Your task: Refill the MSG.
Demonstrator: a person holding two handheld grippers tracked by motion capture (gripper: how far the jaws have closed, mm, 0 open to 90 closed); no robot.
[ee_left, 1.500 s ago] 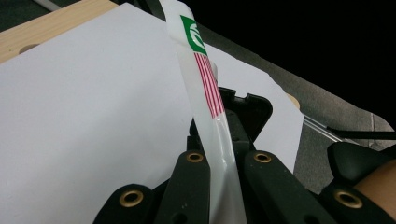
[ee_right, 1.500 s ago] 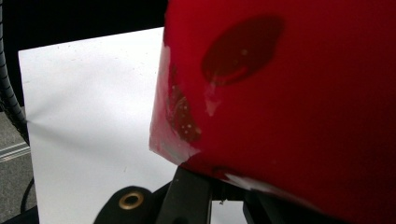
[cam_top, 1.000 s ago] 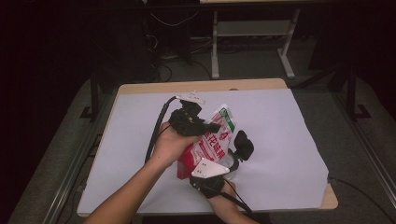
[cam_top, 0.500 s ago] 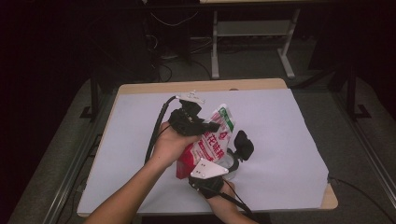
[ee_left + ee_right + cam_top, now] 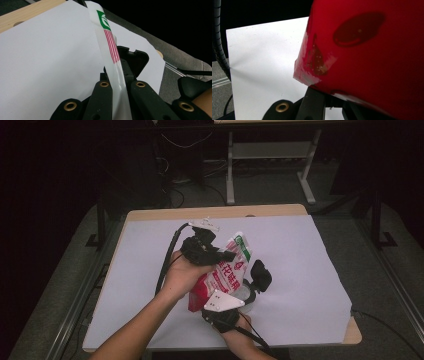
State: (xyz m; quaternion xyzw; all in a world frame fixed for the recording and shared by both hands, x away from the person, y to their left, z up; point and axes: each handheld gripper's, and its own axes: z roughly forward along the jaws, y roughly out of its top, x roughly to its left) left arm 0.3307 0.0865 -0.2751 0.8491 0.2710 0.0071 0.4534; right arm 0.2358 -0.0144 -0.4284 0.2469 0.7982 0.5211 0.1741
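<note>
High view: one red-and-white snack bag (image 5: 225,272) is held upright above the middle of the white-covered table (image 5: 310,270), between two tools. The left tool (image 5: 227,255) is clamped on the bag's upper white edge; the right tool (image 5: 245,292) grips the bag's lower red part near the table's front. Nothing has shifted since the earlier frames: bag and both hands sit where they were. Open white surface lies all round, widest to the right and toward the far wooden edge.

Left gripper view: the bag's sealed top strip (image 5: 110,45), green logo and red stripes, is pinched between the two black jaws.

Right gripper view: the red bag (image 5: 367,50) sits tight against the closed jaws, one corner scuffed.
</note>
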